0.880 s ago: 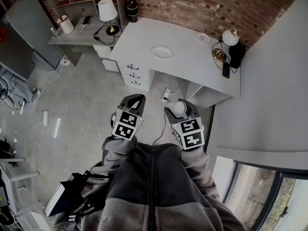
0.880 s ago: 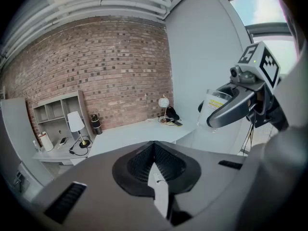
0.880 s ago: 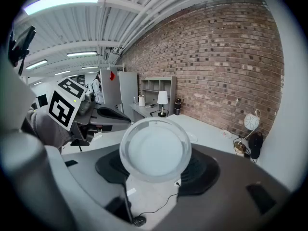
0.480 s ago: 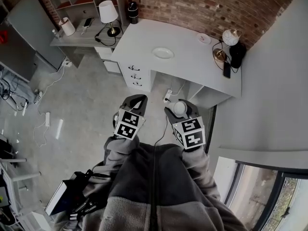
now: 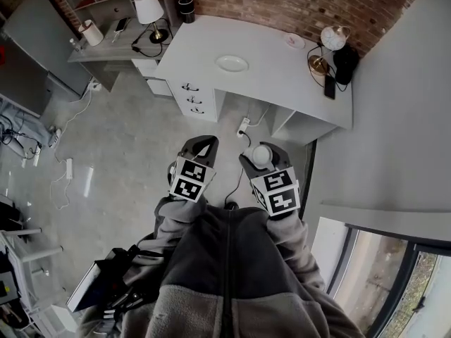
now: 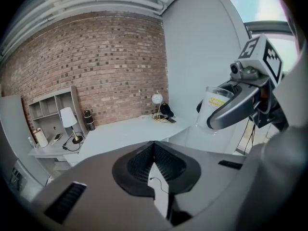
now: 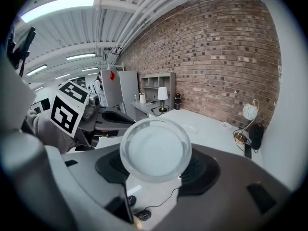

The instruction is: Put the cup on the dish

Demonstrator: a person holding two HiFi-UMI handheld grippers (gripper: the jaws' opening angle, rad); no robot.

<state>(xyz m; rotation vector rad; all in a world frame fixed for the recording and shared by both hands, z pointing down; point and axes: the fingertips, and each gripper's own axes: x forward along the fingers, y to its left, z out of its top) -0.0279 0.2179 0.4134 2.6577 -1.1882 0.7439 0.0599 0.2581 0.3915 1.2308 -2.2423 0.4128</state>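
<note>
Lower centre of the head view, cup (image 5: 263, 158): clear, held in the air by the right claw (image 5: 262, 162), over the floor (image 5: 127, 153) and well apart from the worktop (image 5: 282, 90).
Right claw: jaws wide apart, closed round the cup's sides, with nothing else in them.
Left claw (image 5: 199, 148): jaws together, empty.
Dish (image 5: 232, 63): white, upper middle of the frame, on the worktop; it seems bare.
Done: the cup is in the grip, I judge.
Left to do: bring it over the worktop, set it on the dish, let go.
Hard to make out: in the right gripper view the cup covers the pads, and things at the worktop's upper right are too small to name.
</note>
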